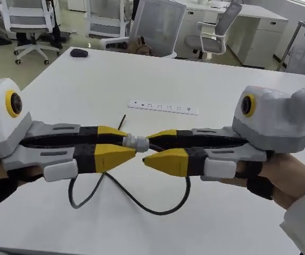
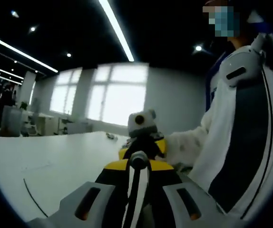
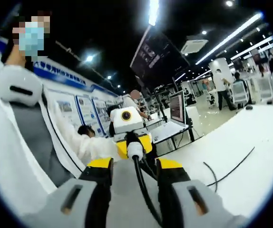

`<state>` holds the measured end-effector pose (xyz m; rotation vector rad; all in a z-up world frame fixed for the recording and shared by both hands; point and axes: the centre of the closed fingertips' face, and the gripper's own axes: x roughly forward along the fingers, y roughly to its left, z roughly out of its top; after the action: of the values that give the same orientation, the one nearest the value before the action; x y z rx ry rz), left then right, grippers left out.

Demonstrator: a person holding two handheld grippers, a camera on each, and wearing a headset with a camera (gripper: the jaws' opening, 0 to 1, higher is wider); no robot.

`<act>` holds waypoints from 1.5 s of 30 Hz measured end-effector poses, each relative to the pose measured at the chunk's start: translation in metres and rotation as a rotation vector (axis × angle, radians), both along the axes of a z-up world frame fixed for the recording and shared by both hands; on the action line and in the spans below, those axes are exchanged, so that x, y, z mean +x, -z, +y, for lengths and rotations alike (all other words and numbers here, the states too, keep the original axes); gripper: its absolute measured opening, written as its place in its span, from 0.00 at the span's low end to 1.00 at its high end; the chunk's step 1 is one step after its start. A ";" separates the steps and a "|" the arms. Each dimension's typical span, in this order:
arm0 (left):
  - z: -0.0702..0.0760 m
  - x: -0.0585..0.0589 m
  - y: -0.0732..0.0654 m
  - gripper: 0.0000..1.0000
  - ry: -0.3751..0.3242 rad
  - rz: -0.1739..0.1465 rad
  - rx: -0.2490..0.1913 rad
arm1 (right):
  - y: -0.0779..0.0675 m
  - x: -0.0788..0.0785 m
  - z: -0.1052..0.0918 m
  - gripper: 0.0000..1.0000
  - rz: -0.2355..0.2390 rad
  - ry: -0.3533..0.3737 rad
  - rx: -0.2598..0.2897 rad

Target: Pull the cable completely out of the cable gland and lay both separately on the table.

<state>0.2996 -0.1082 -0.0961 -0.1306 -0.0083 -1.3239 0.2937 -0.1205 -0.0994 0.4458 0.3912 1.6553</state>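
Head view: the left hand-held gripper [image 1: 131, 143] clamps the cable gland [image 1: 135, 142] at its jaw tips, the right hand-held gripper [image 1: 145, 148] faces it from 3 o'clock, and the cable [image 1: 142, 204] loops onto the surface [image 1: 221, 79] at 6 o'clock. Left gripper view: the gland sits pinched at the tips, 12 o'clock. Right gripper view: jaws narrowly apart, the cable running between them to the gland at 12 o'clock.
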 end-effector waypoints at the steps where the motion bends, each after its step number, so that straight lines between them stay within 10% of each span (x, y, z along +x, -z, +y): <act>1: 0.000 -0.001 -0.002 0.15 0.002 -0.008 0.006 | -0.005 0.000 -0.001 0.38 0.076 -0.012 0.034; 8: -0.007 -0.007 -0.007 0.16 0.010 -0.120 0.064 | -0.004 -0.003 0.007 0.34 0.118 -0.033 0.024; 22: -0.011 -0.008 -0.009 0.16 0.018 -0.149 0.068 | 0.004 -0.012 0.007 0.05 0.150 -0.081 -0.002; 45: -0.009 -0.009 -0.013 0.16 0.018 -0.225 0.094 | 0.001 -0.007 0.007 0.17 0.262 -0.074 0.032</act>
<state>0.2908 -0.1169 -0.0831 0.0985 -0.1355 -1.3484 0.2871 -0.1132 -0.1003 0.6823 0.5809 1.6811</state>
